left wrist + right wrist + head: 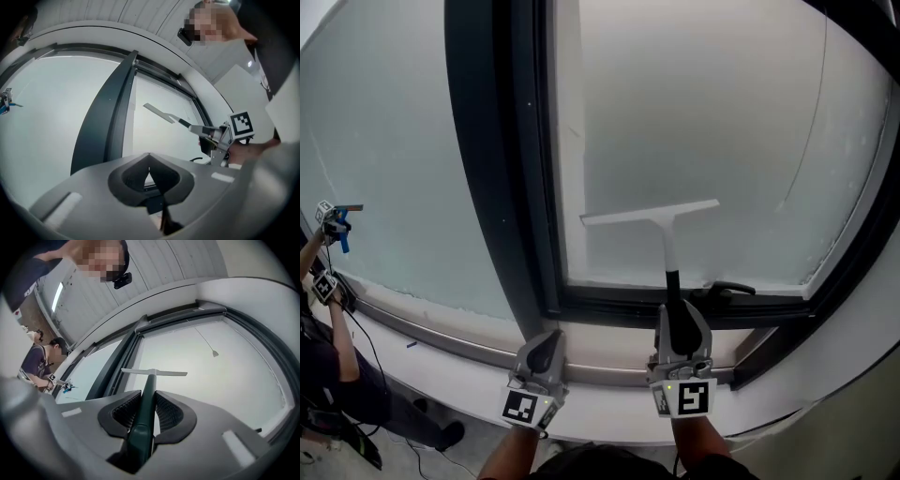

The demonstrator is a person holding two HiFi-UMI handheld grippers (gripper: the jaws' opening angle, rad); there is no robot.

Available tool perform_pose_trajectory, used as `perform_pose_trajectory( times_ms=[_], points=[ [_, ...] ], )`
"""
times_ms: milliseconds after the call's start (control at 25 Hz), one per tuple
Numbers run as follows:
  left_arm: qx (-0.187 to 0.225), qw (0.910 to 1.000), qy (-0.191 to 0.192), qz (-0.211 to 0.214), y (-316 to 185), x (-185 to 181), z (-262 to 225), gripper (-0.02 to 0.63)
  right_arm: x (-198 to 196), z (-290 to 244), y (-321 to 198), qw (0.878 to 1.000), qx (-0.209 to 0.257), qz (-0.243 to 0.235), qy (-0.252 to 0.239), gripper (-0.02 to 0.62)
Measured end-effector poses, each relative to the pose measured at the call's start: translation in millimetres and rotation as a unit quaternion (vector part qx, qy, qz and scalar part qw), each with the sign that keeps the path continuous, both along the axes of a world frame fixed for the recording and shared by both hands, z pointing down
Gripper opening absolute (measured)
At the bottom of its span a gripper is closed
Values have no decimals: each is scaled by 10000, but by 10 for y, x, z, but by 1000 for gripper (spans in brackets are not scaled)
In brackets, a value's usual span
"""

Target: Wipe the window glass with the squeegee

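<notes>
Two hand-held grippers sit low in the head view. The left hand-held gripper (pixel 546 349) is held near the sill (pixel 441 342), its jaws drawn together on nothing. The right hand-held gripper (pixel 680 328) is clamped on the dark handle of the squeegee (pixel 661 223). The squeegee's pale blade lies level against the window glass (pixel 722 122) of the right pane, low down and just above the bottom frame. A wide dark mullion (pixel 502 159) divides this pane from the left one. Each gripper's marker cube (pixel 695 397) bears a black-and-white square pattern, the only print visible. A second person (pixel 333 356) stands at the far left edge, by the left pane. Left gripper view: the jaws meet at their tips and are empty, while the squeegee (pixel 159 113) shows beyond them on the right pane, held by the other gripper (pixel 208 132) beside its patterned cube (pixel 241 124). Right gripper view: both ribbed pads press the dark green handle, which runs up between them to the blade (pixel 154 373) on the glass (pixel 225 380). A thin cord with a small end piece (pixel 213 353) hangs higher up the pane.
</notes>
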State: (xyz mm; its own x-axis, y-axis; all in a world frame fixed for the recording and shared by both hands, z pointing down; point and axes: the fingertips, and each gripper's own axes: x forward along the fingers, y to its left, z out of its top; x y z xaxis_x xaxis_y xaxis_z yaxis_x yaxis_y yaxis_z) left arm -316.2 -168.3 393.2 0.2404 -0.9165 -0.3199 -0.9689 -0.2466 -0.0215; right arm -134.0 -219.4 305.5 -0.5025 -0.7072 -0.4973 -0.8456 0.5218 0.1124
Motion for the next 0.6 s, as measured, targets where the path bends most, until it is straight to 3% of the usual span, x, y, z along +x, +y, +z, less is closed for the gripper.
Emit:
perform_pose_trajectory(
  times_ms=[200,600],
  points=[
    [270,9994,-86,222,-207,-218,-250,0,-290,-447,-197,9976,386,535,-232,97],
    [579,9944,-168,863,-387,-129,-545,0,-572,-1218,-397,9868,1051,1149,-439,97]
  ],
)
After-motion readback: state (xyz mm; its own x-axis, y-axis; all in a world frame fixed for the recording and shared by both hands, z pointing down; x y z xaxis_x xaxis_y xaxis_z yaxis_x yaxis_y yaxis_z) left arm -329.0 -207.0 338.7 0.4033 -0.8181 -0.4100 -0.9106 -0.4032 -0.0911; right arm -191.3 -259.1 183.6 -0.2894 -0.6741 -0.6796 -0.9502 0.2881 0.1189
